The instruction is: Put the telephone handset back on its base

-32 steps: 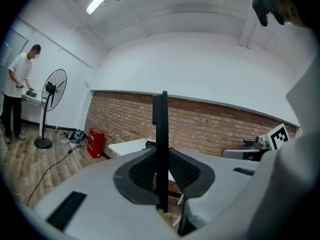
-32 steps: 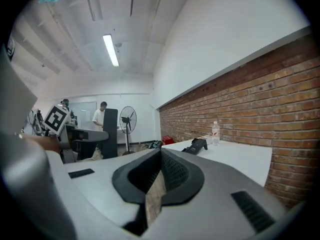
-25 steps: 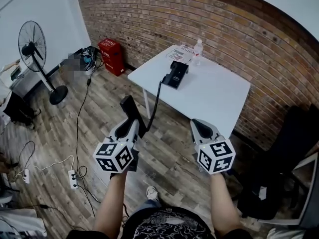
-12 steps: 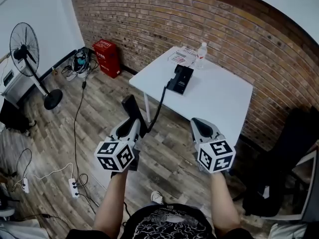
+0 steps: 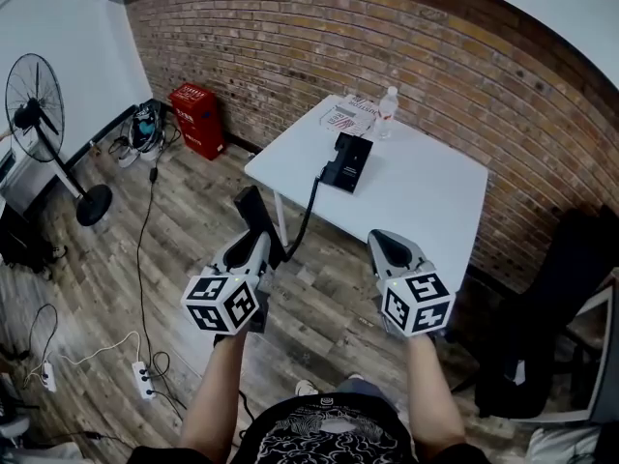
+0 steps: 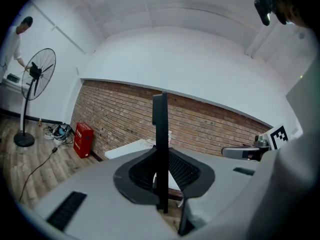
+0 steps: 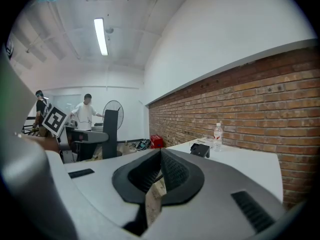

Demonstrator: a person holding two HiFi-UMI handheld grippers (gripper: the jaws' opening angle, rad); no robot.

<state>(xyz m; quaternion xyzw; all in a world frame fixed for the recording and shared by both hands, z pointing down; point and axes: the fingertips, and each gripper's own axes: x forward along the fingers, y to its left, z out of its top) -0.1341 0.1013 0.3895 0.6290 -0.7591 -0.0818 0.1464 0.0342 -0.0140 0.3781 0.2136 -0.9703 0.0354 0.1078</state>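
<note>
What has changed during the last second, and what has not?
Only the view has turned: the fan and the red box have slid left in the head view. Nothing was taken or let go. The left claw still holds the handset, its cord running to the base on the table; the right claw stays shut and empty.

Left gripper [image 5: 257,249]: you hold it out in front, jaws clamped on the slim black telephone handset [image 5: 253,211], which stands upright between them.
Right gripper [image 5: 387,244]: level with your left, jaws pressed together, empty.
Left forearm [image 5: 215,387], right forearm [image 5: 427,385]: bare, stretched forward, parallel.
</note>
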